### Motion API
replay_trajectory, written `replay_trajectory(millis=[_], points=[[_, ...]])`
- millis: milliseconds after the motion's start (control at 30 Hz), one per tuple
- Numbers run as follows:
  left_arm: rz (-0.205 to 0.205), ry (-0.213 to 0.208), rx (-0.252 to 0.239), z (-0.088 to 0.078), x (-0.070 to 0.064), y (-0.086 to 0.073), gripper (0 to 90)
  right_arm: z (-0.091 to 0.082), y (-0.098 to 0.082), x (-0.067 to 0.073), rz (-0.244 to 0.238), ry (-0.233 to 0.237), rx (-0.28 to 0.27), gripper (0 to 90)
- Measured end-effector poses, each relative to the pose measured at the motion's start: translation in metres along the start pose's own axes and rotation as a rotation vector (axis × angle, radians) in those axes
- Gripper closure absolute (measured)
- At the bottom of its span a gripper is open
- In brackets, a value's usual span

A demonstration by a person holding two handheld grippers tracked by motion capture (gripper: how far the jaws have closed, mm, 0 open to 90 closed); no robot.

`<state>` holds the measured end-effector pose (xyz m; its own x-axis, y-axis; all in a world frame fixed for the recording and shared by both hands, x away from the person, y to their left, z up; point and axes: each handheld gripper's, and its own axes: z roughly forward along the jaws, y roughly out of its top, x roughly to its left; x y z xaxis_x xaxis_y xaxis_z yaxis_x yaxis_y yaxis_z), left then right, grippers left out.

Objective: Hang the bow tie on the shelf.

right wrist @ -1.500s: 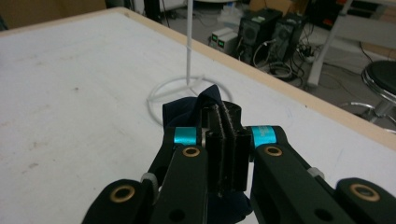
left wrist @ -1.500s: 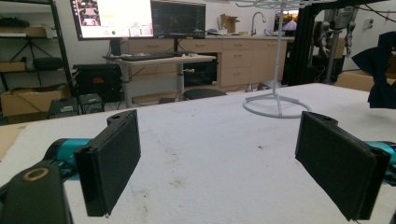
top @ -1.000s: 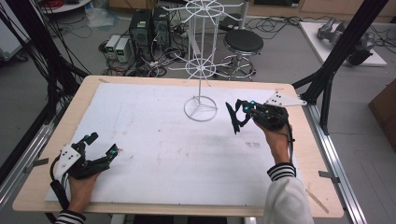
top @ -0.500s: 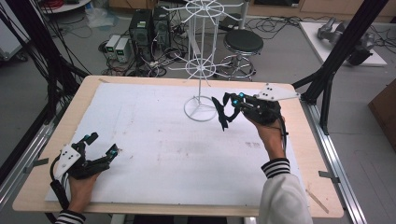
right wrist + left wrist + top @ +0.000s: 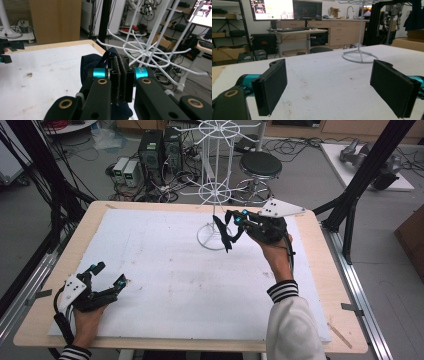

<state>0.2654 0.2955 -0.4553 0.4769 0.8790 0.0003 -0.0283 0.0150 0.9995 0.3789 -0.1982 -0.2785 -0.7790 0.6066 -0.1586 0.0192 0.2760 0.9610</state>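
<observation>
A white wire rack [image 5: 215, 195] stands at the table's far middle on a ring base [image 5: 204, 240]. My right gripper [image 5: 232, 222] hovers just right of its pole, shut on a dark navy cloth [image 5: 223, 234] that hangs down over the base. In the right gripper view the jaws [image 5: 120, 73] are pressed together on the cloth [image 5: 90, 65], with the rack's lower wire arms [image 5: 147, 51] right behind. My left gripper [image 5: 108, 275] rests at the near left of the table, open and empty. Its pads [image 5: 273, 85] stand wide apart, facing the rack base [image 5: 359, 55].
A white sheet [image 5: 165, 270] covers the wooden table [image 5: 320, 320]. Black frame posts [image 5: 360, 185] flank the table. A stool [image 5: 260, 167] and computer boxes [image 5: 155, 150] stand on the floor beyond the far edge.
My right gripper has carried the dark cloth leftward and up, from right of the rack to just beside its pole. The left gripper has stayed put.
</observation>
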Motion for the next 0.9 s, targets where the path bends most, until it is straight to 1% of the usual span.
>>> replay_trajectory(millis=[33, 133, 167, 233, 300, 367, 433, 467, 500, 533, 600, 767, 800, 833, 900], points=[[0.0, 0.0, 0.0, 0.0, 0.0, 0.0, 14.5, 0.002, 0.002, 0.001, 0.006, -0.001, 0.001, 88.2], [0.0, 0.0, 0.001, 0.0, 0.0, 0.0, 14.5, 0.006, 0.005, 0.002, 0.003, 0.004, 0.0, 88.2], [0.0, -0.001, 0.001, 0.0, 0.0, 0.0, 14.5, 0.011, 0.009, 0.002, -0.002, -0.005, 0.005, 88.2], [-0.001, -0.001, 0.0, 0.0, 0.0, 0.0, 14.5, 0.015, 0.011, 0.001, 0.002, -0.006, 0.006, 88.2], [-0.001, -0.001, 0.001, 0.0, 0.0, 0.0, 14.5, 0.019, 0.013, 0.0, -0.007, -0.014, 0.014, 88.2], [-0.002, -0.001, 0.0, 0.0, 0.0, 0.0, 14.5, 0.023, 0.015, 0.0, -0.005, -0.013, 0.022, 88.2], [-0.003, -0.001, -0.001, 0.0, 0.0, 0.0, 14.5, 0.025, 0.015, -0.001, -0.01, -0.018, 0.021, 88.2], [-0.004, -0.001, 0.0, 0.0, 0.0, 0.0, 14.5, 0.03, 0.016, -0.003, -0.002, -0.021, 0.026, 88.2], [-0.004, -0.001, 0.001, 0.0, 0.0, 0.0, 14.5, 0.03, 0.016, -0.003, -0.002, -0.021, 0.026, 88.2], [-0.004, -0.001, 0.001, 0.0, 0.0, 0.0, 14.5, 0.032, 0.015, -0.005, 0.005, -0.031, 0.032, 88.1], [-0.004, -0.002, 0.002, 0.0, 0.0, 0.0, 14.5, 0.035, 0.014, -0.008, 0.009, -0.037, 0.036, 88.1], [-0.004, -0.003, 0.004, 0.001, 0.001, 0.0, 14.5, 0.037, 0.011, -0.014, 0.019, -0.065, 0.046, 88.1], [-0.005, -0.003, 0.005, 0.001, 0.001, 0.0, 14.5, 0.038, 0.011, -0.015, 0.027, -0.071, 0.049, 88.1], [-0.005, -0.003, 0.006, 0.001, 0.001, 0.0, 14.5, 0.038, 0.012, -0.017, 0.025, -0.078, 0.04, 88.1], [-0.007, -0.003, 0.005, 0.001, 0.001, 0.0, 14.6, 0.038, 0.011, -0.018, 0.036, -0.089, 0.034, 88.1]])
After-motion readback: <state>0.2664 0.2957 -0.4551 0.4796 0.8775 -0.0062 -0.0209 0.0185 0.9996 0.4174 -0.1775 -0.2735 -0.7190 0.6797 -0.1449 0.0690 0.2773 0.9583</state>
